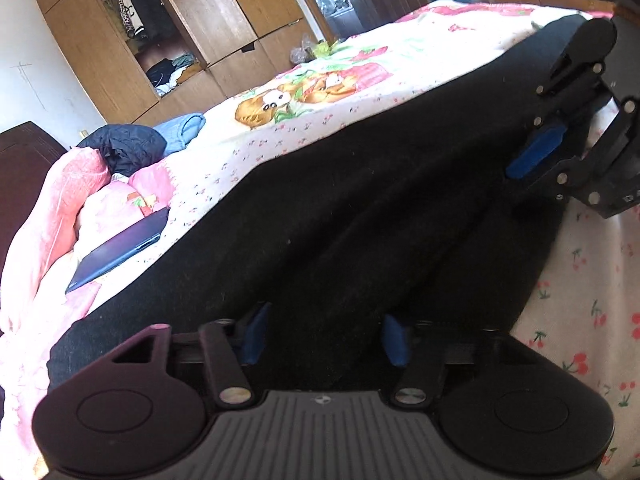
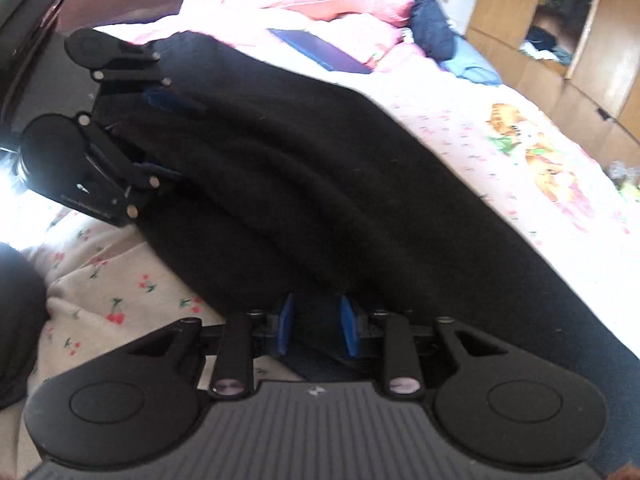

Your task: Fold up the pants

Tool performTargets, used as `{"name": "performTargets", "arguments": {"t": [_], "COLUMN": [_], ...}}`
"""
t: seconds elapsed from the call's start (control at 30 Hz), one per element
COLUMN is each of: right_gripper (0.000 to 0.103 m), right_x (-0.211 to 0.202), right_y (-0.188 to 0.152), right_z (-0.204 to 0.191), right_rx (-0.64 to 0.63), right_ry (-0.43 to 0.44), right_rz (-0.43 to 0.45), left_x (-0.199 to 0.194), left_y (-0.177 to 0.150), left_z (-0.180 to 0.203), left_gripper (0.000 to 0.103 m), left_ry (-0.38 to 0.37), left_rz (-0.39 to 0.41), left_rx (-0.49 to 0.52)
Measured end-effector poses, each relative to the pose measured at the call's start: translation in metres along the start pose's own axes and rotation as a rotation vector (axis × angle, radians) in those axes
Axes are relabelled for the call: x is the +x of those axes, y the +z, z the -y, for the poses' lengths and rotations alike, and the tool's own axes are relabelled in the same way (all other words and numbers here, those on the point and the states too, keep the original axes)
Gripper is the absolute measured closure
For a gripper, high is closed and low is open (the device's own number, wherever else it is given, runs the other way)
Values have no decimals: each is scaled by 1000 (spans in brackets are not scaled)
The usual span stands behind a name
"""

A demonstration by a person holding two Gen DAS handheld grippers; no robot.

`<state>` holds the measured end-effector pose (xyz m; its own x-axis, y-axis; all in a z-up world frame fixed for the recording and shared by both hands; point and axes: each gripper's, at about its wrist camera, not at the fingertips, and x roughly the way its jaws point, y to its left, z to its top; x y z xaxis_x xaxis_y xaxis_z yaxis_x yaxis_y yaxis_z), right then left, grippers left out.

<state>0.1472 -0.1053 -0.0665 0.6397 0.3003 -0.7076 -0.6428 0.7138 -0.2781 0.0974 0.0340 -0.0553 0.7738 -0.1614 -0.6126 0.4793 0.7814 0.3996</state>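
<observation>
1. Blue-padded fingers (image 1: 394,340) of the left gripper (image 1: 324,338) stand apart over black cloth, not visibly pinching it.
2. Right gripper (image 2: 316,328) pads sit slightly parted around a fold of the same cloth; whether they pinch it I cannot tell.
3. Black, soft, fleecy pants (image 1: 360,208) lie stretched between both grippers on a white cherry-print bedsheet (image 1: 580,320), creased lengthwise.
4. Beyond, an open wooden wardrobe (image 1: 132,40) holds hanging and piled clothes.

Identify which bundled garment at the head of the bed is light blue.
The rolled denim-like garment, on the wardrobe side of the dark navy quilted jacket. The jacket is far darker; the crumpled blanket beside them is pink.
</observation>
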Motion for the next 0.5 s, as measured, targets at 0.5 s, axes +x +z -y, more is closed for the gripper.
{"name": "performTargets", "arguments": {"t": [0.5], "right_gripper": [76], "right_x": [25], "right_y": [5], "right_z": [-26], "right_rx": [-168], "right_ry": [-117], "right_rz": [79], "left_x": [-1], "left_y": [8], "left_z": [-9], "left_gripper": [60], "left_ry": [-67], "left_rz": [25], "left_rx": [-102]}}
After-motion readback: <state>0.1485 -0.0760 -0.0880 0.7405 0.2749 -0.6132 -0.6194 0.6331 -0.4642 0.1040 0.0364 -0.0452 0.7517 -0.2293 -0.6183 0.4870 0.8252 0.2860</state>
